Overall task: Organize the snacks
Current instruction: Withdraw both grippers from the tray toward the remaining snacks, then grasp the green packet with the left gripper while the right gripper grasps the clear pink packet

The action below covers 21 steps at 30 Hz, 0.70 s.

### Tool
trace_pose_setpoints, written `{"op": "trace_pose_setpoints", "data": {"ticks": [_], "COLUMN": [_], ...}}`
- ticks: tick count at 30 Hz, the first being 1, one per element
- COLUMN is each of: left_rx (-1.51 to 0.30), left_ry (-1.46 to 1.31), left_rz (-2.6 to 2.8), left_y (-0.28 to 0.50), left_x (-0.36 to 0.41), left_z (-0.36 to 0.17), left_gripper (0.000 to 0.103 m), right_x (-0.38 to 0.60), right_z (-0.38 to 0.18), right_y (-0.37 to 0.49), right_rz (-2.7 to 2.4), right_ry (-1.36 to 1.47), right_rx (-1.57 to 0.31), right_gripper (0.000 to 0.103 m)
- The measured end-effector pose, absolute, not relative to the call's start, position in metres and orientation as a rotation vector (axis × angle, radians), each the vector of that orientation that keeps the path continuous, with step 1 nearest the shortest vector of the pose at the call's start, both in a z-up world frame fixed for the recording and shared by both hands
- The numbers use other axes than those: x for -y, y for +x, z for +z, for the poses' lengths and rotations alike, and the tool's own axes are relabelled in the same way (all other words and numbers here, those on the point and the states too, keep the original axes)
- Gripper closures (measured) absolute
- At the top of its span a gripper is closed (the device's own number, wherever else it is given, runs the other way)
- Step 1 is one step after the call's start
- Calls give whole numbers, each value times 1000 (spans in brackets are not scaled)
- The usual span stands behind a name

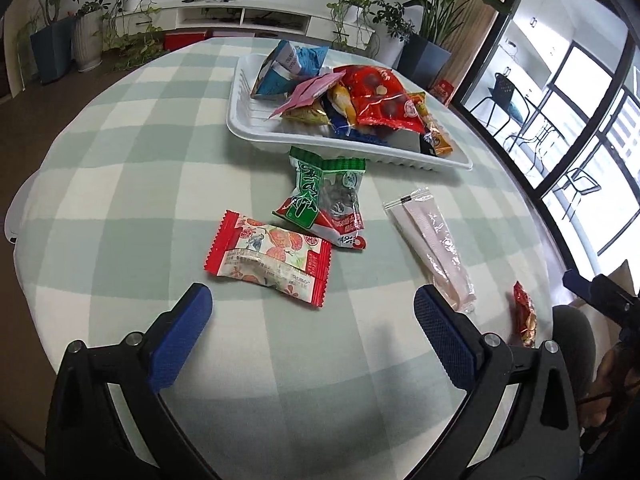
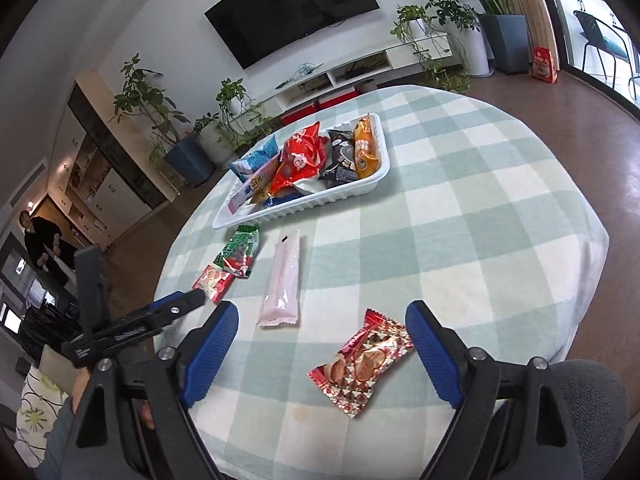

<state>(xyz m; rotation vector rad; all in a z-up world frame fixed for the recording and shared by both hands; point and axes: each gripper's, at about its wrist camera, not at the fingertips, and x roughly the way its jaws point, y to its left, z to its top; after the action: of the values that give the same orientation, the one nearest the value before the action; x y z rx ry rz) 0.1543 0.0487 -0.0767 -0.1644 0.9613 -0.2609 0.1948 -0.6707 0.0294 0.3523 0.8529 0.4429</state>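
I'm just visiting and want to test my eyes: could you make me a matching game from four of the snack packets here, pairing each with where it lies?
Things:
1. blue packet
2. green packet
3. pale pink packet
4. red patterned packet

Places:
A. between the right gripper's open fingers
B. inside the white tray
C. alone on the cloth, between the others
D. just in front of the tray, beside a red-and-white packet

Pairs: 1-B, 2-D, 3-C, 4-A

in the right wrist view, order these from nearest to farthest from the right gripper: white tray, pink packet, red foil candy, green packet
1. red foil candy, lying between the open jaws of the right gripper
2. pink packet, just ahead, slightly left
3. green packet, farther ahead on the left
4. white tray, farthest back, piled with snacks
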Motion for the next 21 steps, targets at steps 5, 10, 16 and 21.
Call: {"op": "trace_pose_setpoints", "data": {"ticks": [5,10,16,21], "left_rx": [-963,-938,-988,-1042], "left_ry": [-121,-45,56,80], "left_rz": [-235,-273,-316,-315], "left_y": [170,190,223,242], "left_x": [-57,-54,-14,-1], "left_z": [-76,-56,-60,-77], "left_gripper": [1,2,18,29], "right_x": [668,673,669,671], "right_z": [26,25,19,20], "right_y": [193,198,205,204], "right_rz": [445,421,403,388], "right_ry": [342,353,339,302], "right_rx": [-856,-854,-884,-876], "right_gripper": [15,15,18,18]}}
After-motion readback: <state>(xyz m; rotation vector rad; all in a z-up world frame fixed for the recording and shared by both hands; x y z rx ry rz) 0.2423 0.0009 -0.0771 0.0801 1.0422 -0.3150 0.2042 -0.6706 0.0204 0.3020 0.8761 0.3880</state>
